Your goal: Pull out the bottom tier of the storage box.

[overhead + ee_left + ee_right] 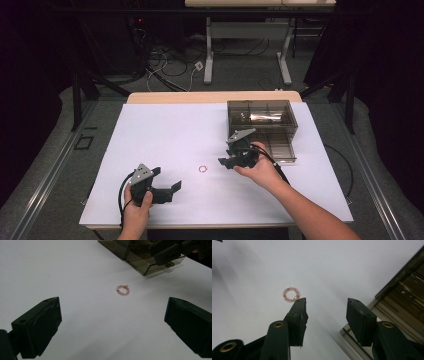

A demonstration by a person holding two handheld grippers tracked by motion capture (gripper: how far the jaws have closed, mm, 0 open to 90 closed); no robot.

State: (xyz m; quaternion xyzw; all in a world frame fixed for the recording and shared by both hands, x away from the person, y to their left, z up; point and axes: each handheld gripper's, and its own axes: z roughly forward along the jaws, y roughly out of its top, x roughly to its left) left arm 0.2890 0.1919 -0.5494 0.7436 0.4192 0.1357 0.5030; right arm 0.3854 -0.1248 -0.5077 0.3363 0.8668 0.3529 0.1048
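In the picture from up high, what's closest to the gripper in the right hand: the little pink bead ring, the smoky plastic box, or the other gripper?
1. Smoky clear plastic box, right beside it.
2. Little pink bead ring, on its left.
3. Left gripper, near the table's front.

On the table [150, 125], a beaded ring [203, 169] lies near the middle, between 2 hand-held grippers: the left gripper [167, 191] sits to its near left and the right gripper [231, 161] just to its right. A compartmented box [261, 125] stands on the far right of the table, directly behind the right gripper and well apart from the ring. Beyond the table's far edge, cables [170, 65] lie on the floor before another table's legs [208, 50].
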